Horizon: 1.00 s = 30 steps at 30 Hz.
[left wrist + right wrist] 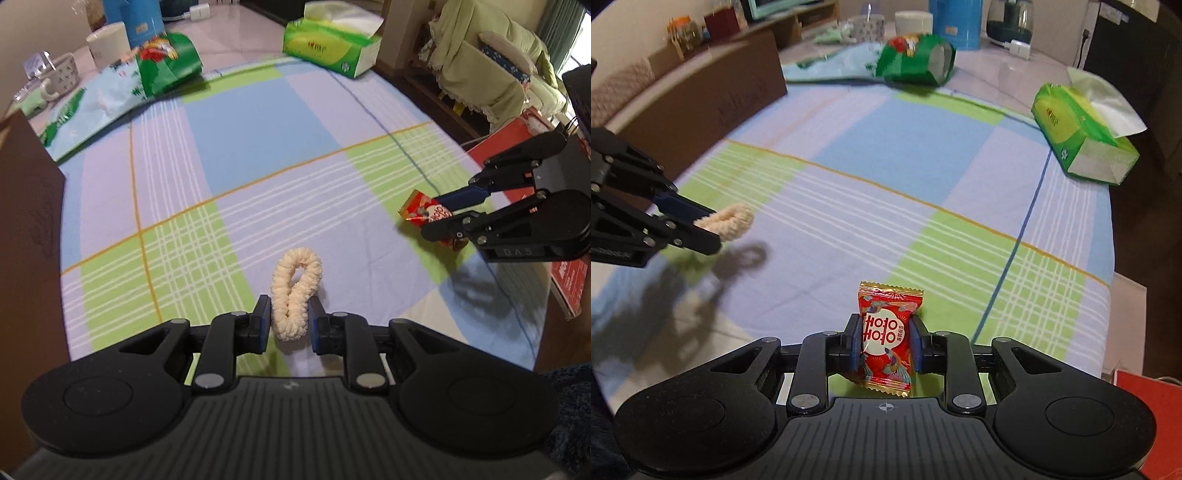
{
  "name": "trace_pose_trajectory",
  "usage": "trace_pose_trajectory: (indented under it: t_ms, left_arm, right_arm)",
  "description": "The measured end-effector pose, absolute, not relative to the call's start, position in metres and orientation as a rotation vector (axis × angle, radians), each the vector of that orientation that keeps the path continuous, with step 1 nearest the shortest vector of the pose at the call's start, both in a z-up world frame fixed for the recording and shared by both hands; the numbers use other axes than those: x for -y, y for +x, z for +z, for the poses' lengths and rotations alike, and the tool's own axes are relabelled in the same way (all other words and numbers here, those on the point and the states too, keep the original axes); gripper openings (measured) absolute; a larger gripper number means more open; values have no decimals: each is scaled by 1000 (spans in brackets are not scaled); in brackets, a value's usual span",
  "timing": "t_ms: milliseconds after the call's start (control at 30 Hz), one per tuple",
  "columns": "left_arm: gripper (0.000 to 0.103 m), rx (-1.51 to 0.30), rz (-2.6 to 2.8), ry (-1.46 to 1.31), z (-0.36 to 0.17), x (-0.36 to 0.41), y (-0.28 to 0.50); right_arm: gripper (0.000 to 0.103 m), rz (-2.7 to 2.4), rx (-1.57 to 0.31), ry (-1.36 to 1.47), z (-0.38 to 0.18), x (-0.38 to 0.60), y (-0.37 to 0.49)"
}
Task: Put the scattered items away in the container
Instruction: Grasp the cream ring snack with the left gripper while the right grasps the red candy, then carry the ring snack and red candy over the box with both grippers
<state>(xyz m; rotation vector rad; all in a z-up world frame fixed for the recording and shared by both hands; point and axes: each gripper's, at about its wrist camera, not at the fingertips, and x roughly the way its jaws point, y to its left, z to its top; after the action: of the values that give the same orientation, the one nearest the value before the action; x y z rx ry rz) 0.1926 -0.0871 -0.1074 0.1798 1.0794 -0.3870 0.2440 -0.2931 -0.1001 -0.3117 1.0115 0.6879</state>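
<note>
Scrunchie (295, 295) is pinched in the left claw (289, 325), lifted just over the plaid cloth (258, 147); its shadow only shows in the right view. Candy packet (885, 339) is clamped upright in the right claw (885, 345). Brown box (701, 96) sits far left on the tabletop, well apart.

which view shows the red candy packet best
The right wrist view: the red candy packet faces the camera, held between the right gripper fingers, its printed front fully readable. The left wrist view shows the packet only small at the right edge, partly hidden by that gripper.
</note>
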Motion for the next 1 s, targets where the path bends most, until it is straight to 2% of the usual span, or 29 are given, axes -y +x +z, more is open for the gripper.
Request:
trace_pose_trajectory:
  t_ms: [367, 667, 1000]
  left_arm:
    - [17, -1010, -302, 147, -64, 50, 151]
    - [17, -946, -132, 146, -19, -27, 117]
    - [17, -913, -7, 196, 6, -112, 97]
  right_arm:
    - [25, 750, -999, -255, -71, 271, 220]
    - [25, 906, -931, -240, -40, 211, 209]
    - [25, 1069, -836, -255, -2, 124, 208]
